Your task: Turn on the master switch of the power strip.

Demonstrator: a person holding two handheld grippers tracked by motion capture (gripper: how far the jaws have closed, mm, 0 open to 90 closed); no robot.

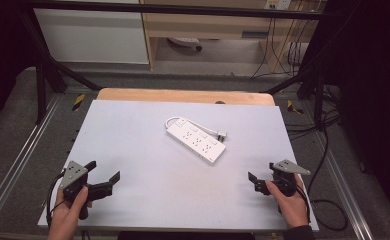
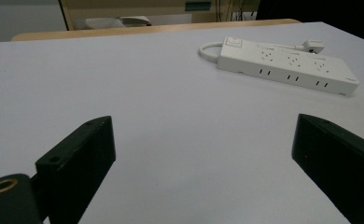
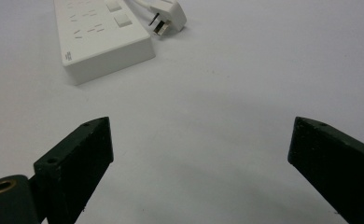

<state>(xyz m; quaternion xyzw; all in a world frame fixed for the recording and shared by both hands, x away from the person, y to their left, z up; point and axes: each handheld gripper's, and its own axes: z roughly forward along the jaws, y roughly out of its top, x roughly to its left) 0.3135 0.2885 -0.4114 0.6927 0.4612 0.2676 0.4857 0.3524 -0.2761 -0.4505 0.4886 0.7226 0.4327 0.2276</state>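
Note:
A white power strip (image 1: 196, 139) lies flat near the middle of the table, its short white cord looped round to a plug (image 1: 222, 134) resting beside it. The left gripper view has the power strip (image 2: 287, 65) far off at the upper right; the right gripper view has its near end (image 3: 101, 39) and the plug (image 3: 168, 16) at the top. My left gripper (image 1: 103, 174) is held at the front left, open, nothing between its jaws. My right gripper (image 1: 262, 172) is held at the front right, open and empty too.
The table (image 1: 133, 145) has a pale grey top with a wooden strip (image 1: 183, 95) along its far edge. Black frame posts (image 1: 40, 85) stand at both sides, and cables (image 1: 328, 150) trail on the floor to the right.

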